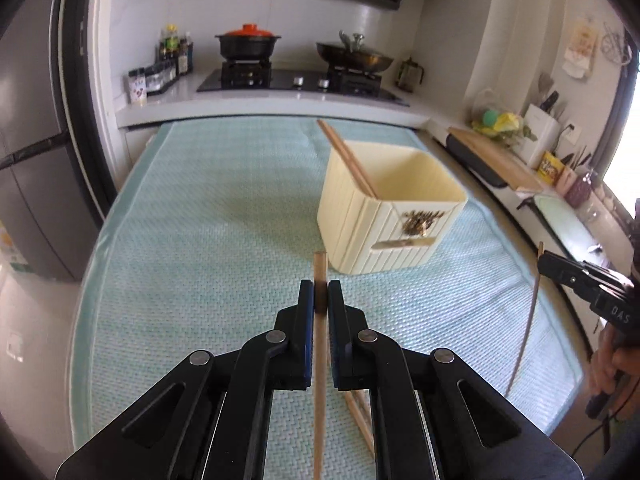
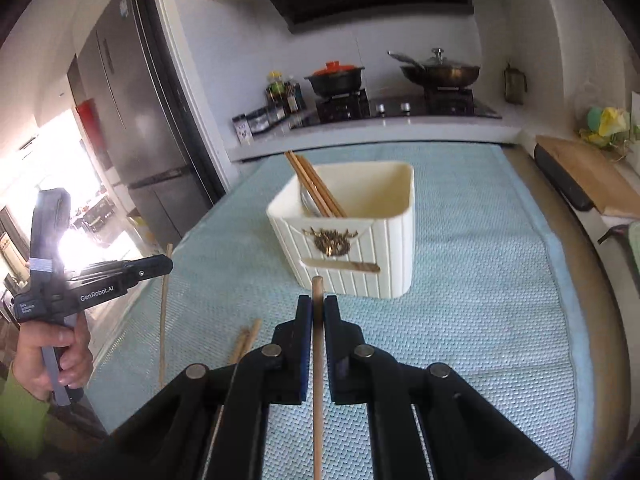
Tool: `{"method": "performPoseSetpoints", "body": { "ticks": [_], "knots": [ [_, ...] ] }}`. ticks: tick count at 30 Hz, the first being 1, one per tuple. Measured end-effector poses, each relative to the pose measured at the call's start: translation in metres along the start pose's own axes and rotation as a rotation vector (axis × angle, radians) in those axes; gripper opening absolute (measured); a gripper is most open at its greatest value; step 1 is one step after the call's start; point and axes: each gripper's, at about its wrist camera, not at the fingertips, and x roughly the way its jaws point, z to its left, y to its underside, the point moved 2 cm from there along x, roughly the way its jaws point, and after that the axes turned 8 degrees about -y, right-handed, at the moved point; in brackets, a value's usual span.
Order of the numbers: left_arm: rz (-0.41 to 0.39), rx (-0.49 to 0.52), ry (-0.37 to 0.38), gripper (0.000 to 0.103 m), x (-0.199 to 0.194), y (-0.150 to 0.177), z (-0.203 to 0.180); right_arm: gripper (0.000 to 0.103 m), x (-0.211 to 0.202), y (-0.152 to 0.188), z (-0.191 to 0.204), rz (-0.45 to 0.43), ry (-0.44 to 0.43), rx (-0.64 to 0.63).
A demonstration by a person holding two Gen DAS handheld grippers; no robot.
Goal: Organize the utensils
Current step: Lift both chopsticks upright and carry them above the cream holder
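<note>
My left gripper (image 1: pixel 320 286) is shut on a wooden chopstick (image 1: pixel 320 264), held upright above the pale green mat (image 1: pixel 200 240). Ahead and to the right stands a cream ribbed utensil holder (image 1: pixel 384 216) with two chopsticks (image 1: pixel 348 156) leaning in it. My right gripper (image 2: pixel 318 302) is shut on another chopstick (image 2: pixel 318 360), and the holder (image 2: pixel 360 248) stands just beyond its tip. Each gripper shows in the other's view, the right gripper (image 1: pixel 542 260) at the right edge and the left gripper (image 2: pixel 169 263) at the left. Two loose chopsticks (image 2: pixel 246 340) lie on the mat.
Behind the mat is a stove (image 1: pixel 296 80) with a black pot and a wok. A fridge (image 2: pixel 132 120) stands at the left. A wooden cutting board (image 1: pixel 496 156) and a knife block line the counter at the right. A hand (image 2: pixel 60 352) holds the left gripper's handle.
</note>
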Motion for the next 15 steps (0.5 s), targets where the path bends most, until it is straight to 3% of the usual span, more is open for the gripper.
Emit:
{"method": "performPoseSetpoints", "body": {
  "ticks": [8,15],
  "knots": [
    [-0.156,-0.018,0.050,0.005,-0.058,-0.017,-0.005,0.006,-0.063,-0.004,0.030,-0.169,0.023,-0.080],
    [-0.207,-0.016,0.050,0.005,-0.071,-0.019,-0.016,0.006,-0.081,-0.013,0.045,-0.242,0.071,-0.162]
  ]
}}
